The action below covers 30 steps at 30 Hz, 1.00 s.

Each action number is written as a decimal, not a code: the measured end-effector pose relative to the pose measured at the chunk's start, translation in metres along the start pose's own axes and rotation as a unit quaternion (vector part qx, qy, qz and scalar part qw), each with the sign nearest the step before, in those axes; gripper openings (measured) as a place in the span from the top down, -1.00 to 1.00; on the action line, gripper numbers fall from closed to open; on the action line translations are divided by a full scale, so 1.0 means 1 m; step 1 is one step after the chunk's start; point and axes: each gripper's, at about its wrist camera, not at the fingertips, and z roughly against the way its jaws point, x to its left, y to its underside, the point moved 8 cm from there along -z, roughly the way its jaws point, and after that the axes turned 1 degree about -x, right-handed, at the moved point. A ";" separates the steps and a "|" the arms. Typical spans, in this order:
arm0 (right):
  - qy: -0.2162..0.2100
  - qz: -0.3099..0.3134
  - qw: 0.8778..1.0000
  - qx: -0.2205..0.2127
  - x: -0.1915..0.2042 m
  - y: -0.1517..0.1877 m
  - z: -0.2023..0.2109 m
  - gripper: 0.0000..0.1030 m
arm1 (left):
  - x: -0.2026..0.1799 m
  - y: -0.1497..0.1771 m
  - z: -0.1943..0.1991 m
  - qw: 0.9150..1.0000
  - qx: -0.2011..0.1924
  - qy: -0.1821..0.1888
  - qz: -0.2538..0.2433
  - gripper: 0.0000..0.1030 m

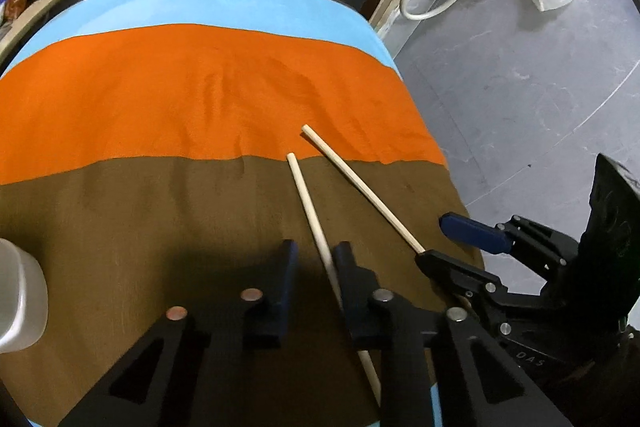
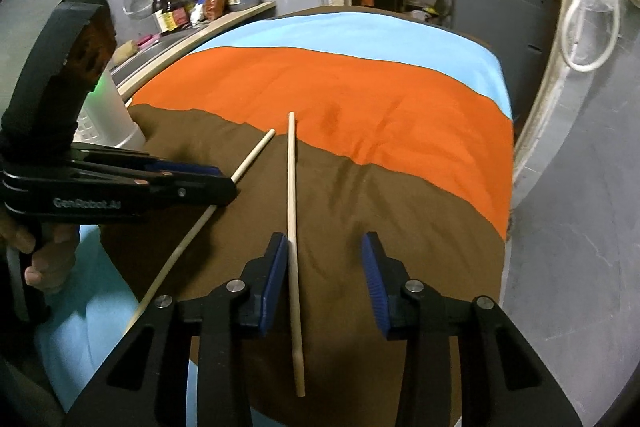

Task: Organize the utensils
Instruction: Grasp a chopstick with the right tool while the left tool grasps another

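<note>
Both black tools stand released: left tool (image 1: 313,251) around one pale wooden chopstick (image 1: 310,205), right tool (image 2: 325,249) around another (image 2: 292,211) — on the striped cloth surface (image 2: 380,99), near a white container (image 1: 18,301).

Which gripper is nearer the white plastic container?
Left. The left gripper sits to the right of the white plastic container; the right gripper is farther right, straddling a wooden chopstick.

Both wrist cams sit low and close over the bench (image 1: 160,211), facing fwd across its striped cloth (image 2: 360,99). Shared: both chopsticks (image 1: 308,203), and each view catches the other tool.
</note>
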 end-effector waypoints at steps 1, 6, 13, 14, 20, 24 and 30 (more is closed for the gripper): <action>-0.002 0.005 1.000 0.000 0.001 -0.002 -0.001 0.40 | 0.001 -0.001 0.000 1.000 0.002 0.002 0.004 0.71; -0.002 0.020 1.000 0.008 0.002 -0.006 -0.004 0.61 | 0.000 -0.005 -0.006 1.000 0.018 0.004 0.009 0.71; -0.006 -0.016 0.999 0.029 0.008 -0.001 0.000 0.91 | -0.005 -0.007 -0.010 0.999 0.033 -0.021 -0.006 0.87; -0.012 -0.022 0.999 0.032 0.009 0.001 0.001 0.91 | -0.004 -0.007 -0.009 0.999 0.034 -0.019 0.000 0.88; -0.023 -0.021 0.998 0.046 0.008 -0.005 -0.007 0.91 | 0.011 0.003 0.003 0.999 0.040 -0.026 0.022 0.90; -0.028 -0.019 0.998 0.062 0.008 -0.016 -0.021 0.91 | 0.011 0.007 0.004 0.998 0.050 -0.025 0.024 0.89; -0.025 -0.001 0.995 0.093 0.016 -0.024 -0.033 0.90 | 0.010 0.005 0.000 0.998 0.060 -0.025 0.017 0.89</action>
